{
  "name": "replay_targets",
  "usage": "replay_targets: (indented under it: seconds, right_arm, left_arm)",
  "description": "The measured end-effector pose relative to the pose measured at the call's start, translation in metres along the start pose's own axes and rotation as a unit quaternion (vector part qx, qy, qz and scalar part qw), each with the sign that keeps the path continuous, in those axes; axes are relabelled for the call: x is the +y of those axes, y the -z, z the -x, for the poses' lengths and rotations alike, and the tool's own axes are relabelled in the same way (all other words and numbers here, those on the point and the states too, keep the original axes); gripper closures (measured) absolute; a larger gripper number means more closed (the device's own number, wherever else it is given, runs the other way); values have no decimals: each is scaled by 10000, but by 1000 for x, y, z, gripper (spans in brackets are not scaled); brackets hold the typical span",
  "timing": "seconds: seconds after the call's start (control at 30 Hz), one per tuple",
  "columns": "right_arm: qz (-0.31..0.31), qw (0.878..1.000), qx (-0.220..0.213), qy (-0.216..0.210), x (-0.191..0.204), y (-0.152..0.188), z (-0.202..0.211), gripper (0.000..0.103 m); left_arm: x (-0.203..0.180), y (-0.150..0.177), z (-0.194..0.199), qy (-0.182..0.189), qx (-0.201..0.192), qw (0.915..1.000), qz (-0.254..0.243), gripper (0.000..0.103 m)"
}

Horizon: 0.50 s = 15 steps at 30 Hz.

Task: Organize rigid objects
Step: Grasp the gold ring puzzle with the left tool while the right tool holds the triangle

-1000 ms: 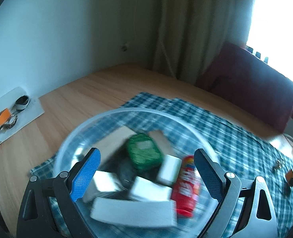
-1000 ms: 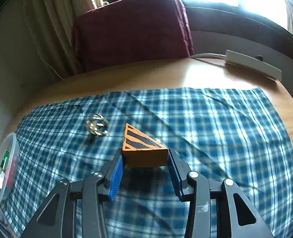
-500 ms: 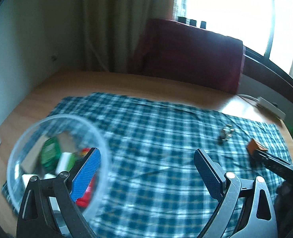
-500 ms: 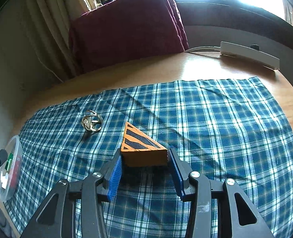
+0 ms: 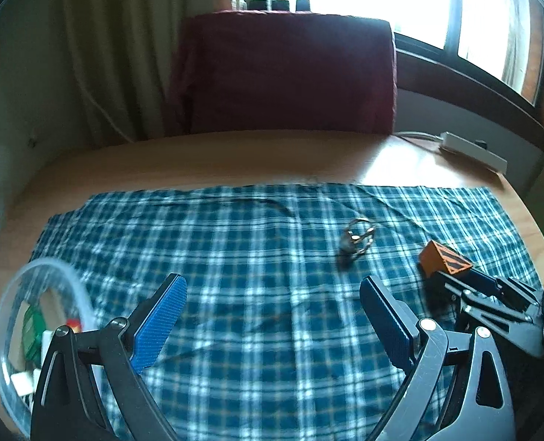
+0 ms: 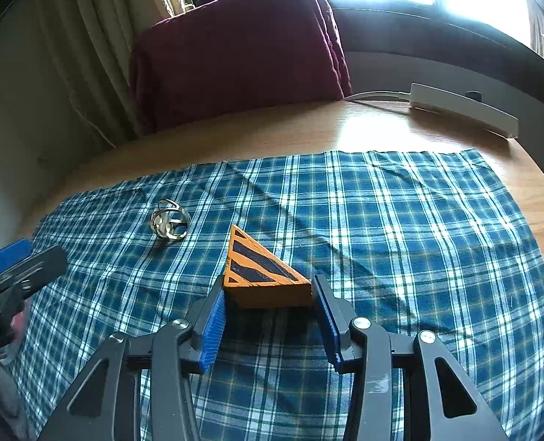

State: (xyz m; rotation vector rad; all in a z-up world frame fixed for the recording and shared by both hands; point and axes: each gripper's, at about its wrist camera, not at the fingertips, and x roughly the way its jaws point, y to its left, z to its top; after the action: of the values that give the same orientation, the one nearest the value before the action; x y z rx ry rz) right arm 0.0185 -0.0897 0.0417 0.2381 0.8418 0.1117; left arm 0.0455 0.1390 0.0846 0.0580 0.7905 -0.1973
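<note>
The right hand-held gripper (image 6: 268, 307) pinches an orange wedge block (image 6: 262, 275) between its blue pads, one pad pressed to each side of the block's broad near end. The block is a flat triangular piece, orange on its sides, with black stripes painted across its top face; its point aims away from the hand-held gripper. It sits low over the blue plaid cloth (image 6: 400, 228) that covers the wooden bench (image 6: 308, 132); whether it touches the cloth cannot be told.

The left hand-held gripper (image 5: 272, 316) is spread wide above the cloth with nothing between its blue pads. Ahead of it and to the right, a small tangle of metal rings (image 5: 356, 240) lies on the cloth, near the wedge block but apart from it. At the left edge of the left wrist view stands a clear plastic bowl (image 5: 3, 323) holding green, white and red pieces, blurred.

A white power strip (image 6: 463, 108) lies on the bare bench beyond the cloth, beside a dark red cushion (image 6: 235, 47).
</note>
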Motion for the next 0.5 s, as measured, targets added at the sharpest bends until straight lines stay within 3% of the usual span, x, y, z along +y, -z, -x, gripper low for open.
replay_targets:
  seconds: [0.5]
  right_arm:
    - [1, 10000, 12, -80, -3, 0, 1, 56]
  left_arm:
    - [-48, -21, -64, 456, 436, 9978, -225, 7]
